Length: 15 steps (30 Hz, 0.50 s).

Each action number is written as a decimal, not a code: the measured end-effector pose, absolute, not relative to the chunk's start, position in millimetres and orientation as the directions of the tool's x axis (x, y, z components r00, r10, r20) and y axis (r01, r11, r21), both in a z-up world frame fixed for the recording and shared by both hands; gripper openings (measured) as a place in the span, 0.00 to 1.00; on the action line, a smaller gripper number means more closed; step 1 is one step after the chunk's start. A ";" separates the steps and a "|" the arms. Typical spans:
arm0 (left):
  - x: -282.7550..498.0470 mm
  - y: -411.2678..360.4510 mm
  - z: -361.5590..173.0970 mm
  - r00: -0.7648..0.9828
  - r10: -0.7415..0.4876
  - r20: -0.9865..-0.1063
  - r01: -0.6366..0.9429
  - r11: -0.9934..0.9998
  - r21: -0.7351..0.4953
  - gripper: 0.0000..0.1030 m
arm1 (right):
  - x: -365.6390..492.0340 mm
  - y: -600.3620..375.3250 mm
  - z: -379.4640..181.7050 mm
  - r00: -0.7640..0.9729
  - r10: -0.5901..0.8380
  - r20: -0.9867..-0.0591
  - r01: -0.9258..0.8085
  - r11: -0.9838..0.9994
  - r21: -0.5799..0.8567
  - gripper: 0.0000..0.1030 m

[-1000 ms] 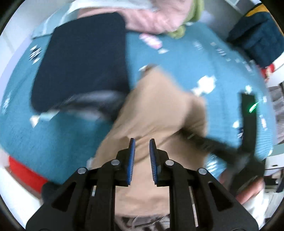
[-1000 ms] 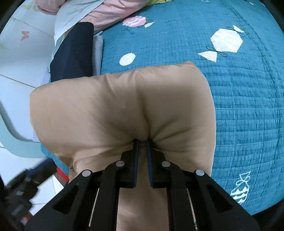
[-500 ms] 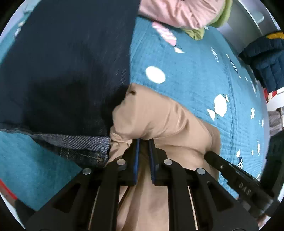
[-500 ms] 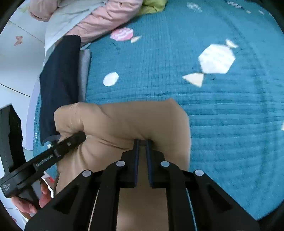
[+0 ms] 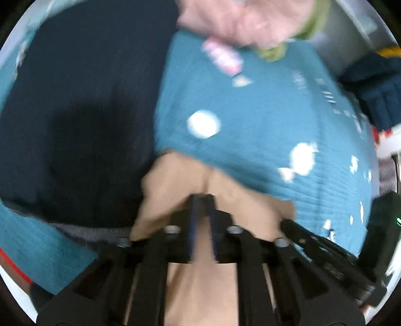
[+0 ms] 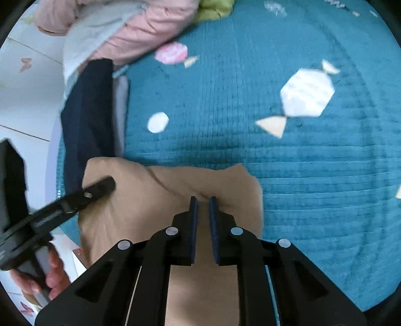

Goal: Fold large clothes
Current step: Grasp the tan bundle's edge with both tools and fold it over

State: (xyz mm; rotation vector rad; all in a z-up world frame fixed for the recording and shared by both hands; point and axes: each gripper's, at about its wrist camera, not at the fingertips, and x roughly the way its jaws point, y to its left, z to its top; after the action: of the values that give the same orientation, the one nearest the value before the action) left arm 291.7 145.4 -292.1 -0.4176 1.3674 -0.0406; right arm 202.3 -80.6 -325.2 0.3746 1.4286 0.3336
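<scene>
A tan garment lies folded on the teal quilt, its left edge against a dark navy garment. My left gripper is shut on a fold at the tan garment's far edge. In the right wrist view the tan garment spreads below my right gripper, whose jaws are opening while creases in the cloth still run into the pads. The left gripper's fingers reach onto the cloth's left corner, held by a person's hand. The right gripper's finger shows at the left view's right.
The navy garment lies along the quilt's left side near the bed edge. Pink clothing and a green item are piled at the far end. A dark blue jacket sits beyond the quilt at right.
The left gripper came down beside the navy garment and closed on the tan cloth. The tan garment sank flat onto the quilt. The right jaws widened slightly.
</scene>
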 end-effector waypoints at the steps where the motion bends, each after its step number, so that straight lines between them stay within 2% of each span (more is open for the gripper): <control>1: 290.8 153.0 -303.7 0.219 -0.304 -0.927 -0.229 0.908 -0.352 0.02 | 202.8 -76.9 -327.6 0.116 0.432 -0.895 -0.005 0.901 0.434 0.09; 4: 286.4 179.4 -317.1 0.251 -0.433 -0.866 -0.318 0.808 -0.496 0.03 | 205.2 -52.3 -331.6 0.132 0.330 -0.935 -0.087 0.943 0.320 0.07; 7: 285.7 191.6 -325.2 0.254 -0.488 -0.835 -0.346 0.760 -0.550 0.03 | 207.8 -45.6 -330.6 0.139 0.305 -0.942 -0.090 0.951 0.295 0.07; 9: 285.6 187.3 -317.7 0.248 -0.467 -0.849 -0.311 0.792 -0.526 0.03 | 205.1 -55.6 -320.2 0.129 0.352 -0.927 -0.059 0.936 0.347 0.07; 13: 258.3 164.1 -267.6 0.220 -0.332 -0.917 -0.190 0.908 -0.374 0.02 | 167.7 -87.5 -274.7 0.119 0.502 -0.856 -0.043 0.864 0.501 0.11; 15: 236.9 154.2 -249.3 0.226 -0.257 -0.940 -0.124 0.949 -0.289 0.04 | 142.4 -94.2 -267.7 0.087 0.514 -0.853 -0.032 0.858 0.513 0.11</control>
State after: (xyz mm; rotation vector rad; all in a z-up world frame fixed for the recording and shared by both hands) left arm 236.9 154.2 -249.3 -0.3327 1.3473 -0.0943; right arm 142.4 -94.2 -267.7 0.4119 1.4360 0.4244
